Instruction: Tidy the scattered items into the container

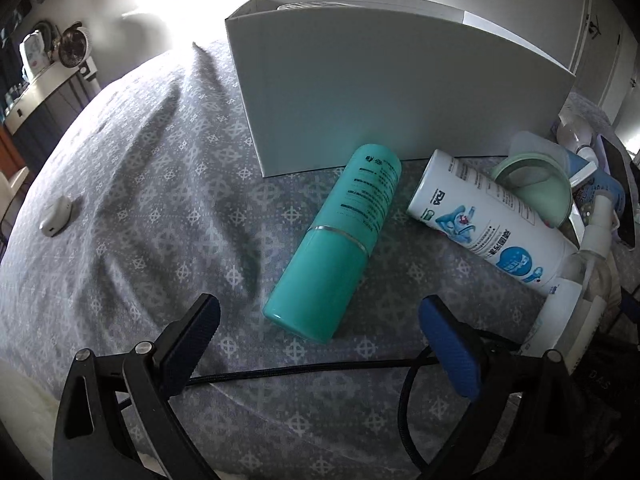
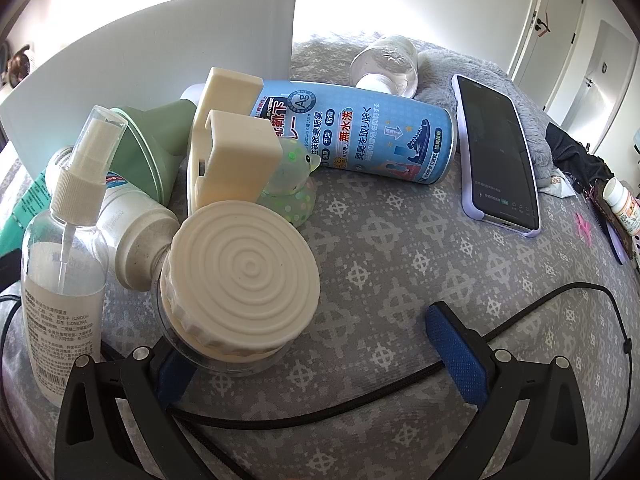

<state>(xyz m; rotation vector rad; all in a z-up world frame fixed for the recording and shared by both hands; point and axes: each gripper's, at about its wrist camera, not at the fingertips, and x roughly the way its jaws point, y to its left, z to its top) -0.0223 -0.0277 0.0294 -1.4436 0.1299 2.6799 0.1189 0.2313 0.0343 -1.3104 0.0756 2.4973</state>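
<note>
The teal bottle (image 1: 340,240) lies mid-frame on the bedspread (image 1: 140,200), just before the white container (image 1: 380,92). Left gripper (image 1: 320,344) fingers stand apart, empty. Likely rigid, smooth, slippery; best pinched across its middle.

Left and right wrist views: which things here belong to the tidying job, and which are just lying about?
Belongs to the job:
white box
teal bottle
white spray can
blue deodorant can
clear spray bottle
round cream lid
green funnel

Probably just lying about:
phone
pill bottle
small white device
black cable
</note>
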